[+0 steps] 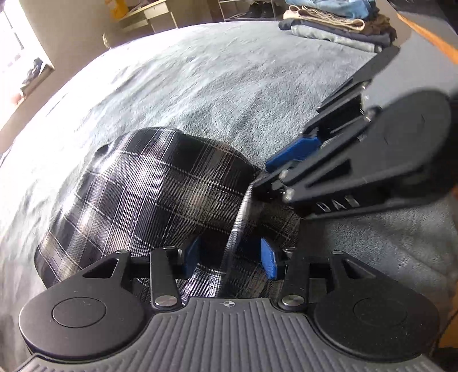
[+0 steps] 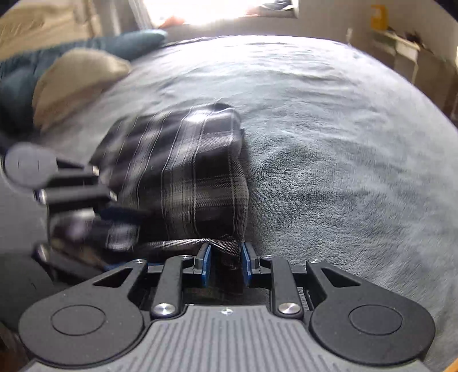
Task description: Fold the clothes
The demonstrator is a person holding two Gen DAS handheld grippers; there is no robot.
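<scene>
The right gripper point(image 2: 226, 264) pinches the plaid garment's point(image 2: 183, 177) near edge, while the left gripper point(image 1: 230, 257) seemingly straddles it unclamped, so a tug could undo the fold.

Left wrist view: taken from just behind the left gripper point(image 1: 230, 257), angled steeply down along its fingers, very near the plaid garment point(image 1: 143, 194) on the grey blanket point(image 1: 200, 85). The right gripper point(image 1: 274, 174) is seen at right, close by; a stack of folded clothes point(image 1: 337, 25) is seen far off at top right.

Right wrist view: taken from just behind the right gripper point(image 2: 226, 263), likewise tilted down and near the cloth, faced toward a bright window point(image 2: 206, 8). The left gripper point(image 2: 114, 229) is seen blurred at left.

Shared: the garment, the blanket, and each opposite gripper.
</scene>
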